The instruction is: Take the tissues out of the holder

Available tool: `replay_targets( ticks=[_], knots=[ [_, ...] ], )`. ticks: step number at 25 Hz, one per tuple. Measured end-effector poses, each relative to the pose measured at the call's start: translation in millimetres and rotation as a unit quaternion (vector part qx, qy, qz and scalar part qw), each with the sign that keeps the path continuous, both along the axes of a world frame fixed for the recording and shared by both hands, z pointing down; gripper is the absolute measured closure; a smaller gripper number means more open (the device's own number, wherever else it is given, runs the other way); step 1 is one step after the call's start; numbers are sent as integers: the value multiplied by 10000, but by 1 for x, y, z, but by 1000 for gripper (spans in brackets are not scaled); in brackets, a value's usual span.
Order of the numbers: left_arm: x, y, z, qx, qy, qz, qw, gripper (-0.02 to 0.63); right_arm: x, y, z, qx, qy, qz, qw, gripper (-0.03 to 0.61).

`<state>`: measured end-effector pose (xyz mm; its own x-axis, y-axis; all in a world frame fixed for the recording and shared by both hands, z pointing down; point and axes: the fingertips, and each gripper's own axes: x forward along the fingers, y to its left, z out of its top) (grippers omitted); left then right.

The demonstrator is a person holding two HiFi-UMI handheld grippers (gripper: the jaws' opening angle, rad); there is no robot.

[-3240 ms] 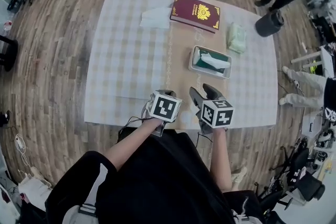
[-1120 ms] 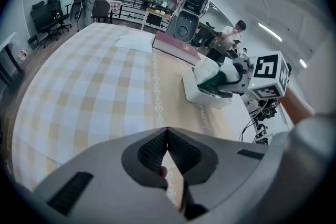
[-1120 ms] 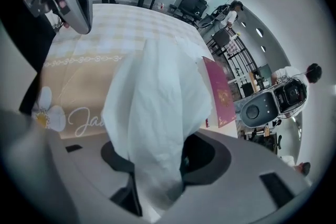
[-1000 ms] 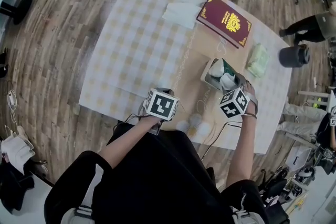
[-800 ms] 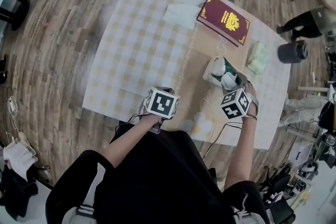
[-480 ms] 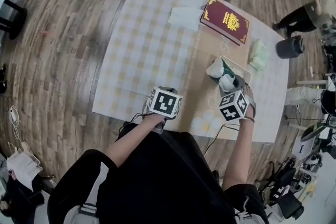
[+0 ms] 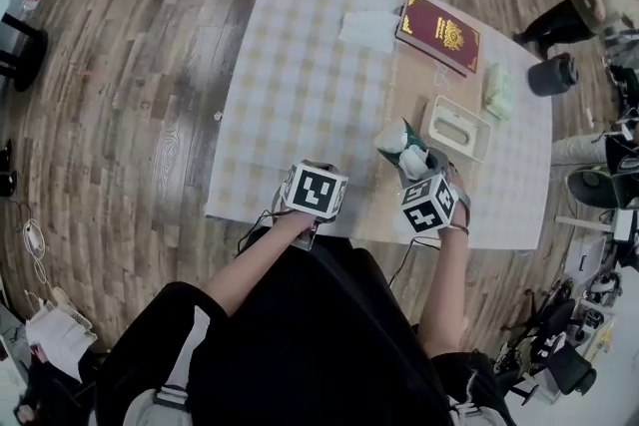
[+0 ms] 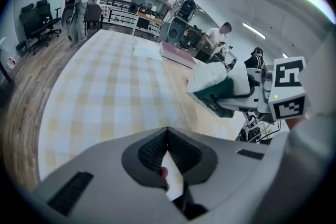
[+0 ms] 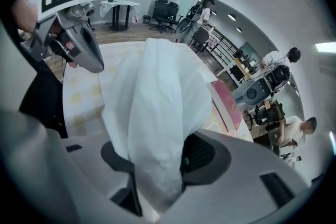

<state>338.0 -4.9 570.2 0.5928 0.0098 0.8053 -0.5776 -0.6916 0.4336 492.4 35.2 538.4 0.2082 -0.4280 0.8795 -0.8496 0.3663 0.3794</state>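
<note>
The white-and-green soft tissue pack [image 7: 397, 145] has left the white rectangular holder [image 7: 471, 147] since the previous frame. Left gripper [image 8: 167, 139]: jaws closed, apparently empty. Right gripper [image 7: 413, 163]: jaws clamped on the pack, raised just left of the holder.

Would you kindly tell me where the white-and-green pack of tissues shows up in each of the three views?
Head view: white-and-green tissue pack right of centre, in the right gripper.
Left gripper view: tissue pack right of centre, above the table.
Right gripper view: tissue pack fills the centre, between the jaws.
Shared landmark: the dark red book.
</note>
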Motion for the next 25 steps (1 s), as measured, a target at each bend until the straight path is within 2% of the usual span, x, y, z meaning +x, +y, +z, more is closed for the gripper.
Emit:
replay_targets(
  ticks=[5, 12, 20, 25],
  knots=[
    [-37, 4, 5, -19, -30, 130, 9999, 614, -56, 1, 10, -30, -285, 89, 9996, 344],
    [-91, 9, 15, -126, -171, 94, 9997, 614, -126, 4, 23, -139, -739, 197, 9970, 344],
    [-124, 31, 22, -130, -301, -5, 9995, 614, -189, 14, 27, -62, -1431, 513, 9884, 344],
    [-143, 46, 17, 31, -303, -221, 9993, 614, -214, 26, 26, -16, -1607, 624, 9850, 344]
  ],
)
